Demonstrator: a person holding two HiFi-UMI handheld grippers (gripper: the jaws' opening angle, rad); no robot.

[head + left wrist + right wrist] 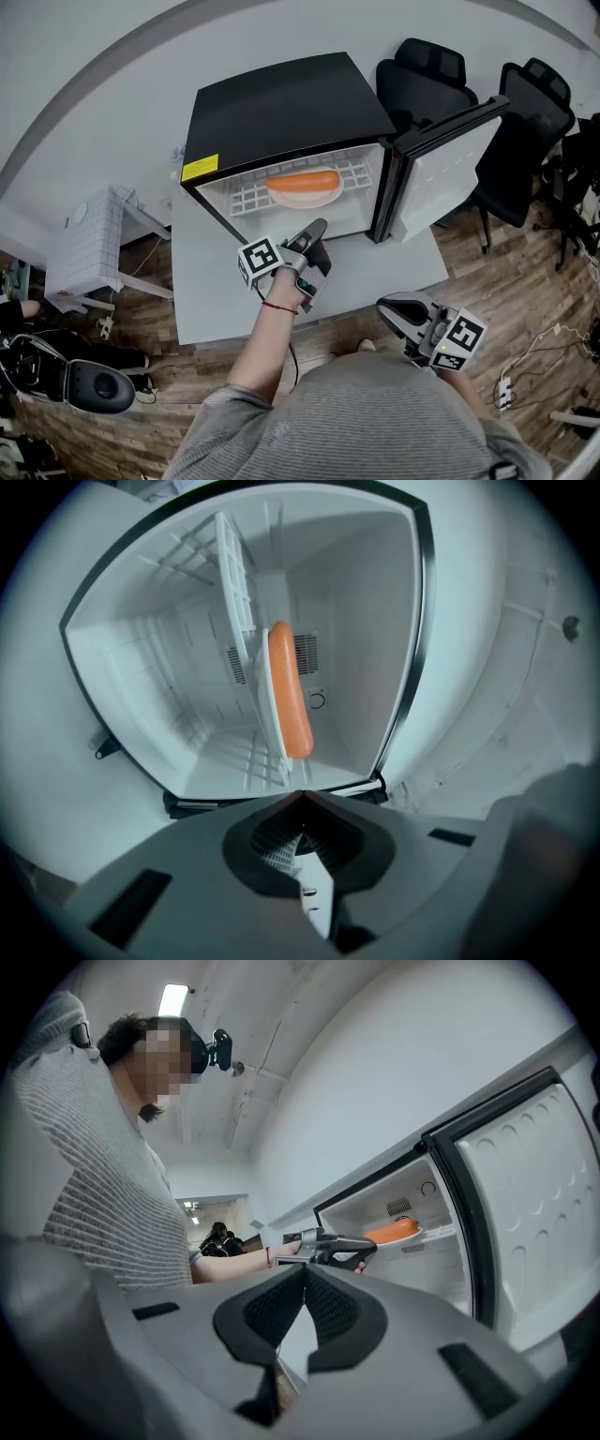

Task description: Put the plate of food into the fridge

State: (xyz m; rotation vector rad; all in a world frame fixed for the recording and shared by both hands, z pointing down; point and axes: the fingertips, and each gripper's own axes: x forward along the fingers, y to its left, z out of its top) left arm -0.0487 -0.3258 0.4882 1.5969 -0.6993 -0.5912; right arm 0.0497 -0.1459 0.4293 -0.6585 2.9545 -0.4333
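A white plate (pixel 309 199) with an orange sausage (pixel 303 182) rests on the white wire shelf (pixel 246 198) inside the open black fridge (pixel 281 108). The sausage (pixel 290 701) and the plate (pixel 270 714) fill the middle of the left gripper view, and the sausage (pixel 391 1232) shows small in the right gripper view. My left gripper (pixel 318 229) is shut and empty, just outside the fridge opening, apart from the plate. My right gripper (pixel 387 307) hangs low near my body, shut with nothing in it.
The fridge door (pixel 448 169) stands open to the right. The fridge sits on a grey table (pixel 216 300). Two black office chairs (pixel 487 103) stand behind the door. A white side table (pixel 89 239) stands left, and cables (pixel 530 361) lie on the wooden floor.
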